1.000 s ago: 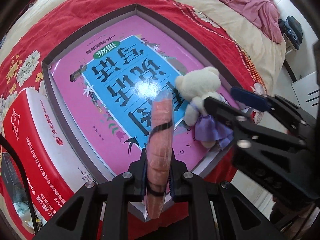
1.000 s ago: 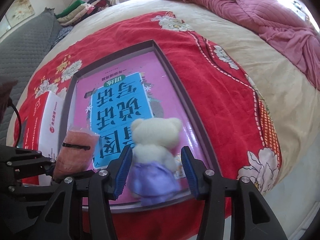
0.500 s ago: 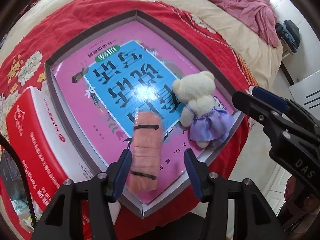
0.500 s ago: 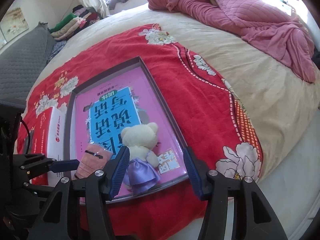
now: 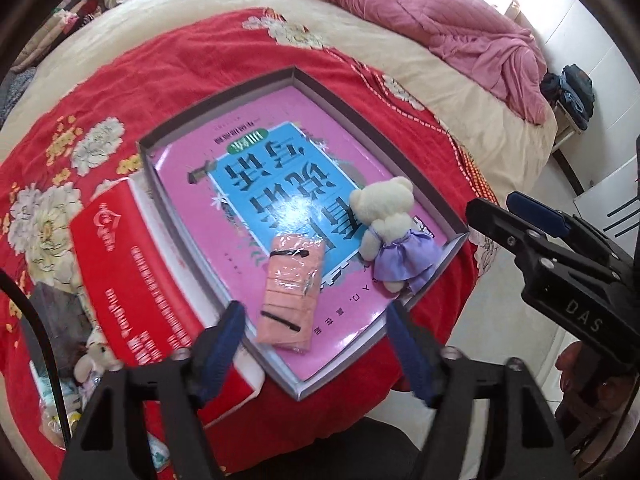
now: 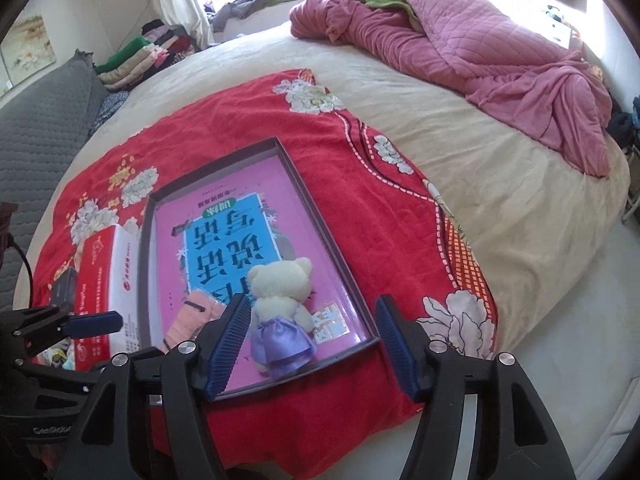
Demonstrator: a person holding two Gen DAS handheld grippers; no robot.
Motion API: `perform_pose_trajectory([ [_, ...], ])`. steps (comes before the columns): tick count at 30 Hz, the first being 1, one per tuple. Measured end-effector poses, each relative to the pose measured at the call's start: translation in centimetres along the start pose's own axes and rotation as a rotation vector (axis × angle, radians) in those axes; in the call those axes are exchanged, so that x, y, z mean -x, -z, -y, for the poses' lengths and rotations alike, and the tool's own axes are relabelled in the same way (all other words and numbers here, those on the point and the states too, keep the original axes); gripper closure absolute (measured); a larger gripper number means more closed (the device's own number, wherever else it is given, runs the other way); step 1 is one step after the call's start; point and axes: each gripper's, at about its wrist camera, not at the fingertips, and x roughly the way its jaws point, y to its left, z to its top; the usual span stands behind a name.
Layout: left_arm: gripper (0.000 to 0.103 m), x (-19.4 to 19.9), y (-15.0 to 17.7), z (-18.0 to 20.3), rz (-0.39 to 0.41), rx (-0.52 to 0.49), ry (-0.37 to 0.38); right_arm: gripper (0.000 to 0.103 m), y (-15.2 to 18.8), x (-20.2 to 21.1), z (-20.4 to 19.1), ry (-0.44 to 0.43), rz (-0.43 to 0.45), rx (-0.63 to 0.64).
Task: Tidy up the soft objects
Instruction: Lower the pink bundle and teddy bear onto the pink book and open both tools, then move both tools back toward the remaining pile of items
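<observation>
While both my grippers hang spread with nothing between their blue pads, my left gripper above the near edge of the shallow grey tray and my right gripper beside it, two soft things lie side by side inside. One cream teddy bear in a lilac skirt rests face-down beside one pink folded cloth, wrapped in clear plastic with two black bands. Beneath them lies a pink book with large Chinese characters I cannot read, and one red-and-white box touches the tray's left wall.
</observation>
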Motion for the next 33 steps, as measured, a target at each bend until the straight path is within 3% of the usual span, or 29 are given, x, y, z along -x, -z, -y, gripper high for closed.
perform_pose_trajectory([
  [13,0.024,5.1,2.8,-2.9,0.111,0.059,-0.035,0.03,0.6,4.4,-4.7,0.045,0.099,0.065],
  [33,0.024,13.1,9.6,-13.7,0.218,0.252,-0.088,0.029,1.3,8.6,-14.6,-0.012,0.195,0.188],
])
